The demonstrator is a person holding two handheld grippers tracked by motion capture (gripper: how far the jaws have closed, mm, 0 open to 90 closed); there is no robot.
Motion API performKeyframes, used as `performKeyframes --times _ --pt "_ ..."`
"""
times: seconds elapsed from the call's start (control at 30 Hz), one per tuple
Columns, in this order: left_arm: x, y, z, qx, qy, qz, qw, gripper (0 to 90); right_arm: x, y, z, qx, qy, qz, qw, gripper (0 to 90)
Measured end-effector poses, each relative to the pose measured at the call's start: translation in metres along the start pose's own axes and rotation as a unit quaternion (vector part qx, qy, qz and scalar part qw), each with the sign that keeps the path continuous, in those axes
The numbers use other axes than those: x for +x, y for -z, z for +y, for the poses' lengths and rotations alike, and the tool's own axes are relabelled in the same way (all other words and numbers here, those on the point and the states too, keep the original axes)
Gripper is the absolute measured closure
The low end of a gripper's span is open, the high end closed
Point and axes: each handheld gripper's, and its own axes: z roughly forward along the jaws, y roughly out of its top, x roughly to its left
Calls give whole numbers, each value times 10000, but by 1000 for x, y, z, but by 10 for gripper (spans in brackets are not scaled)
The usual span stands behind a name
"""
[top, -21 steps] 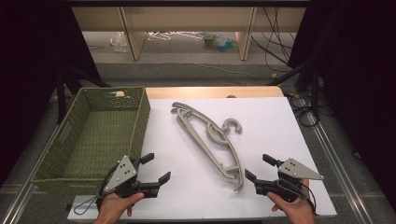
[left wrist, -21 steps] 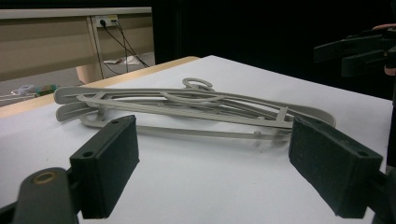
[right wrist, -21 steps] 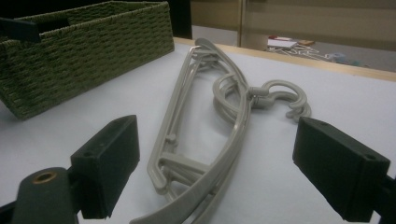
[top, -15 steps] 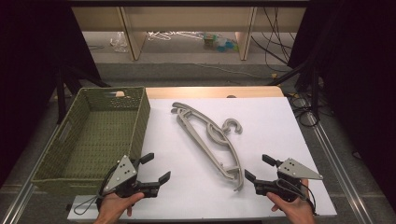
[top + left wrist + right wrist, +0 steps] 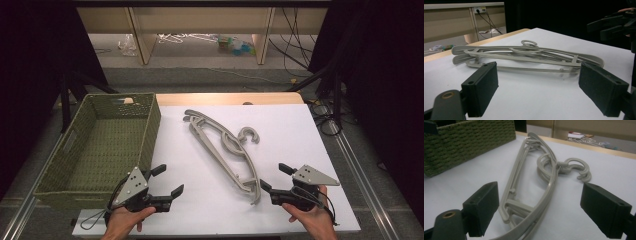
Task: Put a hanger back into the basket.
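Note:
Grey plastic hangers (image 5: 222, 145) lie stacked on the white table top (image 5: 290, 135), running diagonally from the back centre toward the front right; their hooks (image 5: 248, 135) curl to the right. They also lie ahead of the jaws in the left gripper view (image 5: 524, 55) and the right gripper view (image 5: 536, 177). My left gripper (image 5: 167, 181) rests open near the front edge, left of the hangers, with nothing between its jaws. My right gripper (image 5: 274, 180) is open too, its jaws close to the hangers' near end (image 5: 255, 192).
A green woven basket (image 5: 150, 130) stands at the left of the table, beside my left gripper; its wall (image 5: 461, 142) is seen in the right gripper view. The table's front edge runs just under both hands. Cables and shelving lie beyond the far edge.

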Motion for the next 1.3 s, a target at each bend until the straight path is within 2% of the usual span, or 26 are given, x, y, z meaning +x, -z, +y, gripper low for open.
performKeyframes --times 0.13,0.2,0.3,0.33,0.5,0.63,0.7,0.73,0.77,0.8,0.83,0.9,0.93,0.97,1.03,1.07,1.1,1.2,1.23,1.3 --pt "0 0 0 0 4 16 10000 158 -5 -7 5 216 49 -23 9998 171" --pt "0 -1 0 6 9 15 10000 158 -11 -15 12 400 83 -73 9991 197" --pt "0 -1 0 13 -4 0 10000 158 -18 -27 21 537 81 -115 9985 225" --pt "0 -1 0 12 -13 0 10000 158 -20 -31 24 596 61 -199 9980 236" --pt "-1 -2 0 27 -24 -1 10000 158 -27 -48 35 946 60 -148 9954 239" --pt "-1 -2 0 45 -33 -4 10000 158 -28 -62 34 1289 14 -62 9916 271" --pt "-1 -2 0 51 -52 -17 10000 158 -30 -65 34 1326 64 -40 9911 275" --pt "-3 -2 0 46 65 26 10000 158 -32 -71 35 1474 -9 13 9891 305" --pt "-2 -2 0 45 34 21 10000 158 -34 -75 35 1491 49 -5 9888 318" --pt "-1 -2 0 57 -72 -18 10000 158 -34 -78 36 1602 -42 14 9871 335" --pt "-1 -2 0 57 -72 -18 10000 158 -35 -82 37 1648 22 62 9863 356" --pt "-1 -2 0 52 -62 -21 10000 158 -35 -91 38 1852 -71 68 9827 373" --pt "-1 -3 0 26 -55 -35 10000 158 -35 -96 38 1875 -108 92 9822 382" --pt "-1 -3 0 12 -61 -58 10000 158 -35 -102 36 1806 -65 41 9835 400" --pt "-2 -3 0 41 -53 -40 10000 158 -33 -110 36 1992 11 -3 9800 426" --pt "-2 -3 0 43 -15 -44 10000 158 -31 -113 36 2101 -138 -26 9776 435" --pt "-2 -3 0 45 -11 -48 10000 158 -31 -115 36 2168 -116 -61 9761 452" --pt "-3 -4 -1 11 25 -95 10000 158 -33 -123 35 2239 -12 -85 9746 474" --pt "-3 -3 0 51 -42 -90 9999 158 -33 -124 35 2303 -93 -82 9730 481" --pt "-3 -3 0 75 -71 -84 9999 158 -35 -126 34 2306 -50 -84 9730 483"
